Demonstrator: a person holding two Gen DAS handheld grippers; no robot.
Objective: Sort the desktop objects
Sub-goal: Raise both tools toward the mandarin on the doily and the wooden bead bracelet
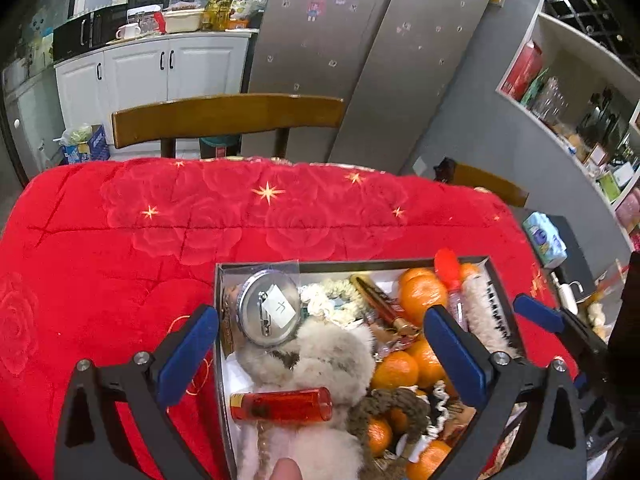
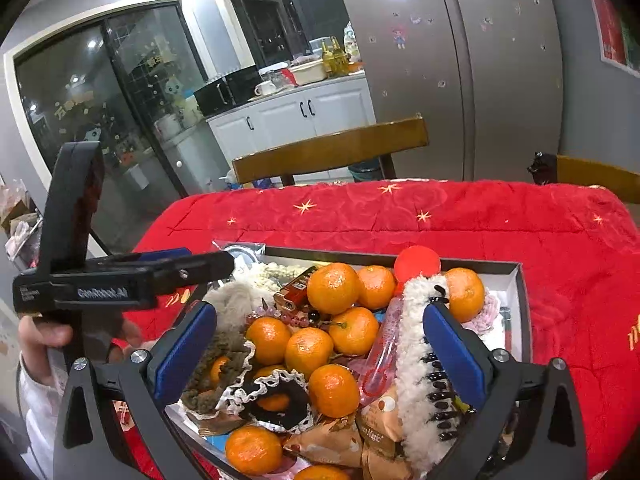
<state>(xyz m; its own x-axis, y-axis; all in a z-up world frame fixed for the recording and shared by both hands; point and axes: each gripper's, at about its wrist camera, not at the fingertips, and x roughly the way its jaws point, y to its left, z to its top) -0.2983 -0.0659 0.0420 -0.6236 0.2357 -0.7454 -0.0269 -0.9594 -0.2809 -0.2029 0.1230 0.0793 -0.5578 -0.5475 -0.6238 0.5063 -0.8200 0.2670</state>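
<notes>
A shallow dark-rimmed box (image 1: 360, 263) sits on the red quilt, packed with several oranges (image 1: 422, 294), a red lighter (image 1: 282, 404), a round pin badge (image 1: 268, 308), fluffy fur pieces (image 1: 332, 354) and a fuzzy white hair claw (image 1: 486, 312). My left gripper (image 1: 320, 344) is open and empty, hovering over the box's left half. In the right wrist view the box (image 2: 516, 276) shows oranges (image 2: 308, 350), a black-and-white scrunchie (image 2: 276, 400), snack packets (image 2: 376, 428) and the hair claw (image 2: 418, 380). My right gripper (image 2: 320, 352) is open and empty above them. The left gripper's body (image 2: 120, 280) shows at left.
The red quilt (image 1: 160, 220) covers the table beyond the box. Wooden chairs (image 1: 228, 118) stand at the far edge. A tissue pack (image 1: 544, 238) and pump bottle (image 1: 566, 294) lie off to the right. Fridge, cabinets and shelves stand behind.
</notes>
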